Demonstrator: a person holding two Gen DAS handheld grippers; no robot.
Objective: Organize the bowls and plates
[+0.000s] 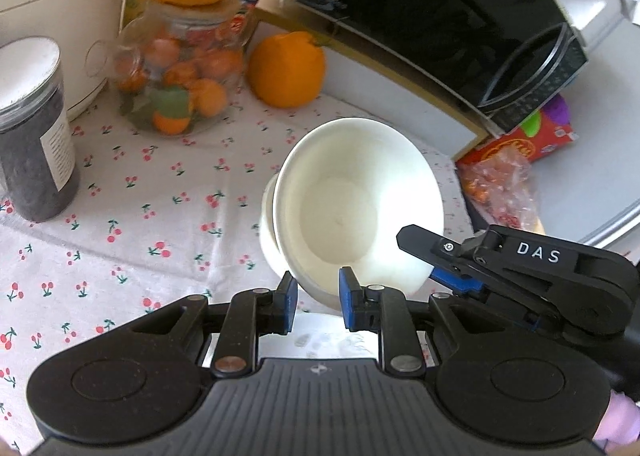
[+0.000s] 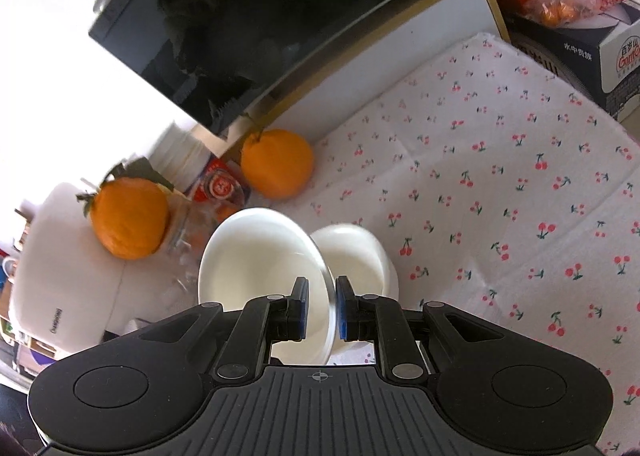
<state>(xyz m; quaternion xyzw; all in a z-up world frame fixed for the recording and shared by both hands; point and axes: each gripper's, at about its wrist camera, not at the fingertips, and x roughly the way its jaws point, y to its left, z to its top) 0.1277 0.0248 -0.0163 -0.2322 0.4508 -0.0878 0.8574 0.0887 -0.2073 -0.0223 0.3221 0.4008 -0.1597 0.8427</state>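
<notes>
Two white bowls are seen above the cherry-print surface [image 2: 500, 159]. The upper bowl [image 1: 360, 207], tilted, is pinched by its rim on opposite sides between the narrow jaws of the left hand-held gripper [image 1: 318, 302] and the right hand-held gripper [image 2: 322, 306]. It is held partly inside the lower bowl [image 2: 360, 256], which stands on the cloth. Behind, an orange [image 1: 286, 69] lies beside a glass jar [image 1: 180, 67], near a black-fronted appliance [image 1: 432, 11]
</notes>
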